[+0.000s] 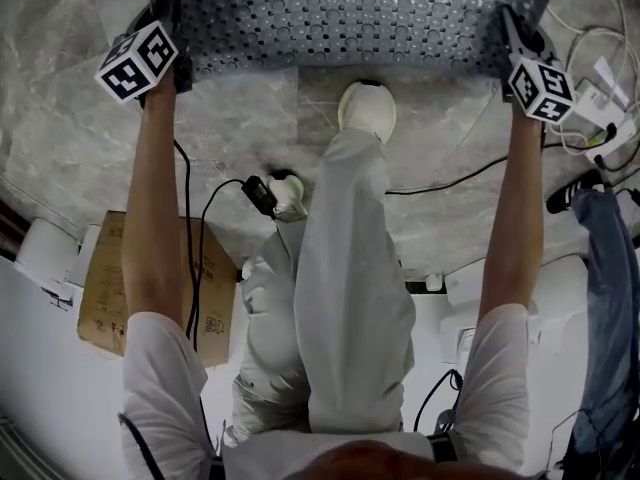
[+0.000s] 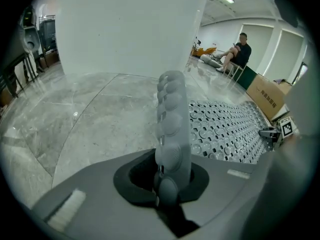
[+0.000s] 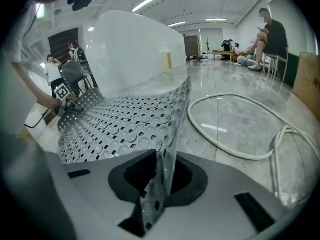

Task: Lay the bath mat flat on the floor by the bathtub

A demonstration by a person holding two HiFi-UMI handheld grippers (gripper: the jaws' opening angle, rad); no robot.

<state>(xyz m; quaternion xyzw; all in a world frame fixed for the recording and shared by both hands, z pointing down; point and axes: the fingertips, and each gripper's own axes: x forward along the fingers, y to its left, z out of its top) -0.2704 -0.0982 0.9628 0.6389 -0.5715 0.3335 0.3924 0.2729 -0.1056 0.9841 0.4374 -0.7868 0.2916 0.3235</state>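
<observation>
Looking down from over the person's head, you see the bath mat (image 1: 350, 13) stretched wide between the left claw (image 1: 172, 28) and the right claw (image 1: 515, 30), above the marble floor (image 1: 230, 128), one short end in each. A cardboard box (image 1: 105, 288) sits closed near the person's left leg; what is in it can't be seen.

From the left gripper view, that claw is pinched tight on the mat's bubbled edge, which stands up between its jaws. The rest of the mat sags away toward the other claw, and the white bathtub (image 2: 130, 29) rises just beyond. Its inside is out of sight.

From the right gripper view, a corner of the mat sits between the jaws and is gripped there, though the hold looks lighter. A white hose (image 3: 235, 134) loops on the floor just beside it.

I'd say the laying-down is in hand. Doing it well means lowering both ends together, keeping the sheet taut and its long edge parallel to the tub, clear of the hose, and letting go only once it lies flat.
</observation>
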